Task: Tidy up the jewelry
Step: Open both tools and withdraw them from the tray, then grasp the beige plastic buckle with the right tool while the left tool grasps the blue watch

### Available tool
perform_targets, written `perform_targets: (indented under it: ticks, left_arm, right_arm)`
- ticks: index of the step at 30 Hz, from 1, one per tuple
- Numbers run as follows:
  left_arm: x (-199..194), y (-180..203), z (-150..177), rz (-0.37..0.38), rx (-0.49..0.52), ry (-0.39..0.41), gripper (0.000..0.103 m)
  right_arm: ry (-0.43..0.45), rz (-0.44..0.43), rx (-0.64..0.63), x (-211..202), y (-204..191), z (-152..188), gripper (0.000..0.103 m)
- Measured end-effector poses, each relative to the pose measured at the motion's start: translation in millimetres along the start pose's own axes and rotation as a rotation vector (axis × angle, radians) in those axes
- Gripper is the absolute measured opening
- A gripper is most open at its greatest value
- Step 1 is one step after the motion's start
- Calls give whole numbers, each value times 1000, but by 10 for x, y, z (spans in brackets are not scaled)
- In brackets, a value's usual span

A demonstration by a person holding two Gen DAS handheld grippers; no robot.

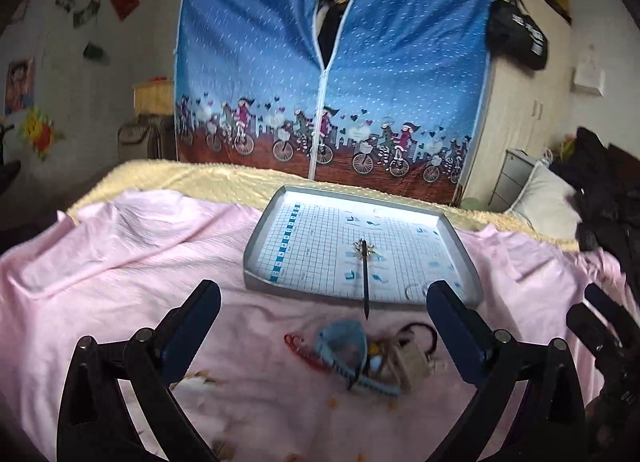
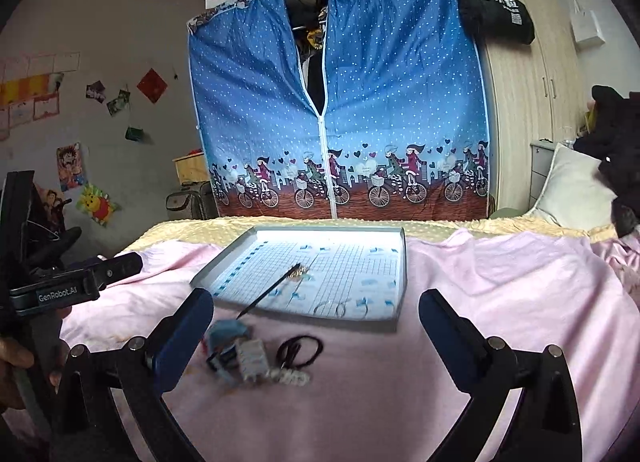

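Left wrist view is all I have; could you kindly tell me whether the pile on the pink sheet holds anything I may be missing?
Observer: Yes, a short white beaded piece lies on the pink sheet, just in front of the beige rectangular clip.
Operator: Thank you. Does the grey tray hold anything besides the black hairpin?
Observer: Two clear rings lie side by side near its front wall.

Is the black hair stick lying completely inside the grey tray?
No. In the left wrist view the black hair stick has its ornamented end on the grey tray, but its pointed tip sticks out over the near rim above the pink sheet.
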State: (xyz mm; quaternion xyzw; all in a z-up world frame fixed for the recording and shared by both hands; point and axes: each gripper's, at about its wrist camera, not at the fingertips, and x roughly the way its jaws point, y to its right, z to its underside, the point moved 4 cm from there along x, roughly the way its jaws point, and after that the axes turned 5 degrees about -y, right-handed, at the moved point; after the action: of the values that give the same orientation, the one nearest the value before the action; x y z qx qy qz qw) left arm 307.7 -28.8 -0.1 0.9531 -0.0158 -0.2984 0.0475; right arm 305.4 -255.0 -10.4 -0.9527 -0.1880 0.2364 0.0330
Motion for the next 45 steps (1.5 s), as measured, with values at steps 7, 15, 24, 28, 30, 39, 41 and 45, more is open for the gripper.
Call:
perform_targets:
  ticks: [7,15,24,28,30,39,41,45]
  left_arm:
    - [-432,76,288,-11,94,11,101]
    - [-581,13,653,-20,146,-65,101]
    - [-564,-86,926,-22,142,-137,101]
    - [-494,-140,962,-27,134,-164,101]
    - [-442,-176,964,-27,126,-182,101]
    - [-187,-339,962,-40,115,-258,101]
    - [-123,-364,965,-39,110,-273,101]
    - [14,-382,964,-35,136,-285,101]
  right_arm:
    - [-42,24,22,-335,-110,270,103]
    - [-89,63,69,-503,-197,471,103]
    - [-260,67,70,-219,-234,688,103]
    - [-343,73,63,-75,-243,809,103]
    - [-369,80,58,-33,-243,851,103]
    - [-434,76,47,68,-258,917,103]
    - [-452,51,59,87,-275,921,103]
    - [-422,0,50,110,-324,850,103]
